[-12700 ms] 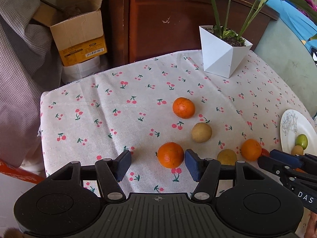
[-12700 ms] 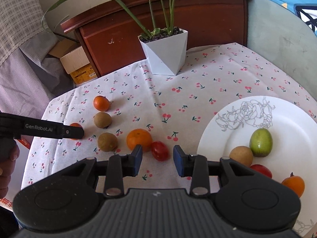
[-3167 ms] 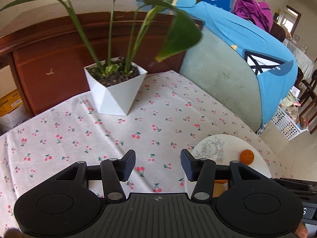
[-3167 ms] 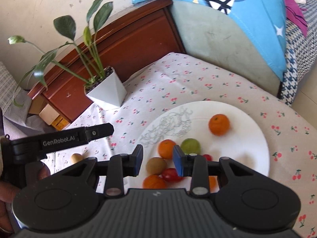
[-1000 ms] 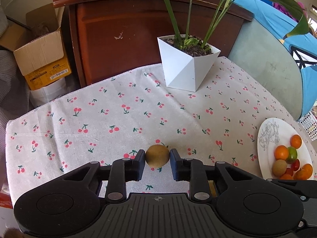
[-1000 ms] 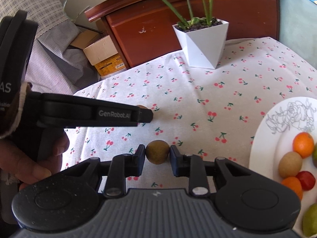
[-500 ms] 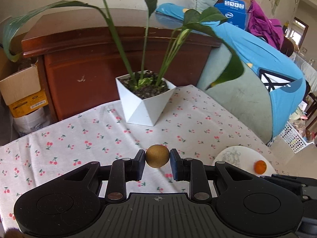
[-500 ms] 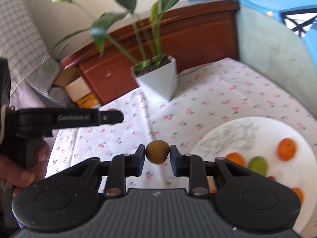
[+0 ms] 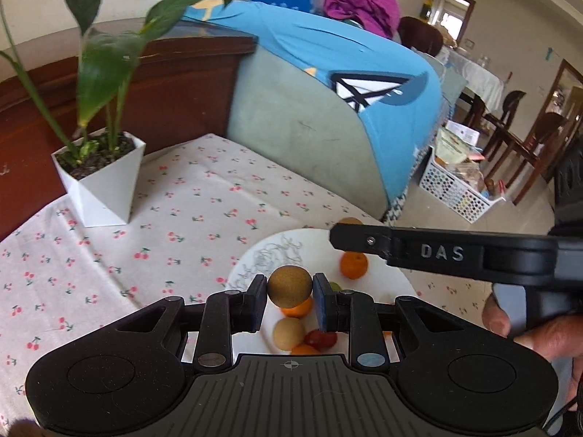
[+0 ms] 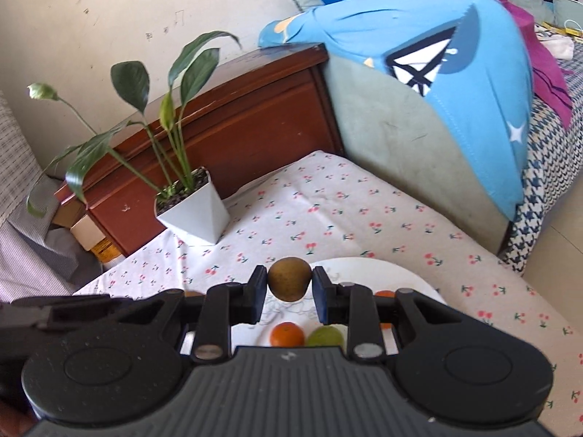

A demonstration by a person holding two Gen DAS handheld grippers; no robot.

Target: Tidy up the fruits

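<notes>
My left gripper (image 9: pixel 289 291) is shut on a round brown fruit (image 9: pixel 289 286) and holds it above the near part of the white plate (image 9: pixel 255 258). On the plate lie an orange (image 9: pixel 353 265), another brown fruit (image 9: pixel 288 333), a red tomato (image 9: pixel 320 338) and more oranges. My right gripper (image 10: pixel 289 286) is shut on a second brown fruit (image 10: pixel 289 278) above the same plate (image 10: pixel 382 266), over an orange (image 10: pixel 287 334) and a green fruit (image 10: pixel 325 335). The right gripper also shows in the left wrist view (image 9: pixel 337 235), with its fruit peeking above it.
A white geometric pot with a leafy plant (image 9: pixel 100 182) stands at the back of the cherry-print tablecloth (image 9: pixel 182 218). A wooden headboard (image 10: pixel 233 123) and a sofa draped in blue cloth (image 9: pixel 328 109) border the table. A white basket (image 9: pixel 455 185) stands on the floor.
Both grippers have swung right with their brown fruits, from over the tablecloth to over the plate. The plate now lies right beneath both.
</notes>
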